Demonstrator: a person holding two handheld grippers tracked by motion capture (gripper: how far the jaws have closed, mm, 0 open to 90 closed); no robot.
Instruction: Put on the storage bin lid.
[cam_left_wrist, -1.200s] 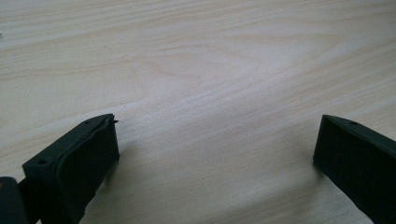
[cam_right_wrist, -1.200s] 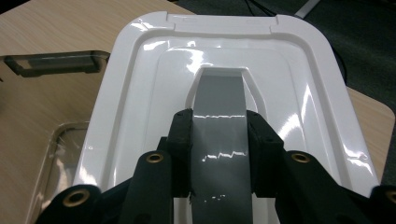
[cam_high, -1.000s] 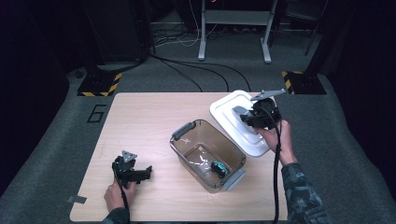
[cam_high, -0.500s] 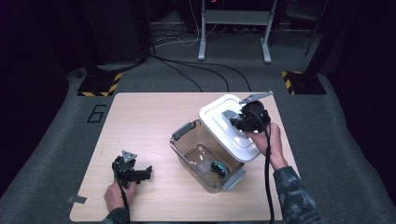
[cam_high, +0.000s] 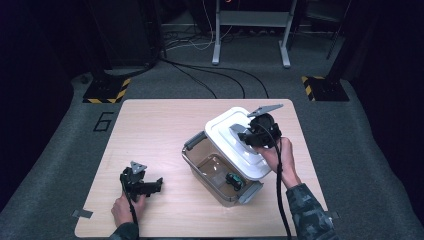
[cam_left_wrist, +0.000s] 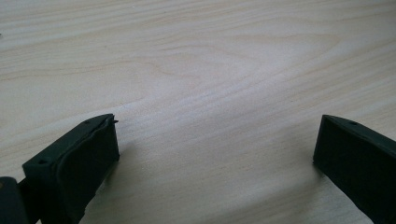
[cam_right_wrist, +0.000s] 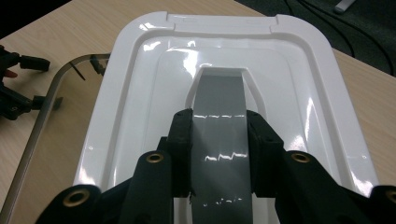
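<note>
The right gripper (cam_high: 248, 135) is clamped on the grey handle (cam_right_wrist: 219, 135) of the glossy white rectangular plastic lid (cam_high: 235, 142). The lid sits tilted over the far right part of the clear smoky plastic storage box (cam_high: 210, 170), which stands on the light wooden table (cam_high: 150, 130). The left gripper (cam_left_wrist: 215, 154) rests on the table near its front left, its jaws spread wide with nothing between them.

This looks like a lab or recording studio set up for test work. A lone pale wooden counter (cam_high: 150, 130) stands on grey carpet (cam_high: 65, 150) marked with a painted 6 (cam_high: 103, 121). Black curtains close in the sides, cables (cam_high: 210, 75) trail over the floor, yellow-and-black striped blocks (cam_high: 106, 90) sit by a metal stand (cam_high: 250, 30) at the back.
</note>
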